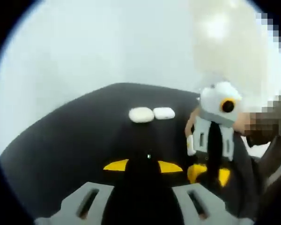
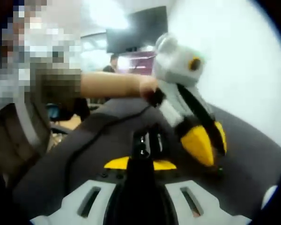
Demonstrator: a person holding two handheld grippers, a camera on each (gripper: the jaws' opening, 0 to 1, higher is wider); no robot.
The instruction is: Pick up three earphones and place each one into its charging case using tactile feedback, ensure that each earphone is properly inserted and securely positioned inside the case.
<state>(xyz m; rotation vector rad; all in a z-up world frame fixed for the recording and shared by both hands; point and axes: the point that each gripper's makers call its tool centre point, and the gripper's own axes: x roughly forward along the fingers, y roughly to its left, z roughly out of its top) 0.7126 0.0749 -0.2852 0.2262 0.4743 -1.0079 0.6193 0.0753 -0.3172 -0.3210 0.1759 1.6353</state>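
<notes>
Two white oval charging cases [image 1: 141,115] [image 1: 164,113] lie side by side on the far part of the black table [image 1: 75,140]. In the left gripper view my left gripper [image 1: 144,165] shows its yellow fingertips [image 1: 116,165] drawn close, with black pads filling the gap and a tiny glint at the front. My right gripper [image 1: 210,174] hangs at the right, tips down near the table. In the right gripper view my right gripper [image 2: 140,163] is shut on a small dark glossy piece [image 2: 143,140], perhaps an earphone. My left gripper [image 2: 210,140] slants down to the table [image 2: 253,154] just ahead.
A person's bare forearm [image 2: 112,84] reaches in from the left to the left gripper. A dark screen [image 2: 136,30] and another person [image 2: 113,63] stand far behind. The table's curved edge meets a pale wall [image 1: 84,42].
</notes>
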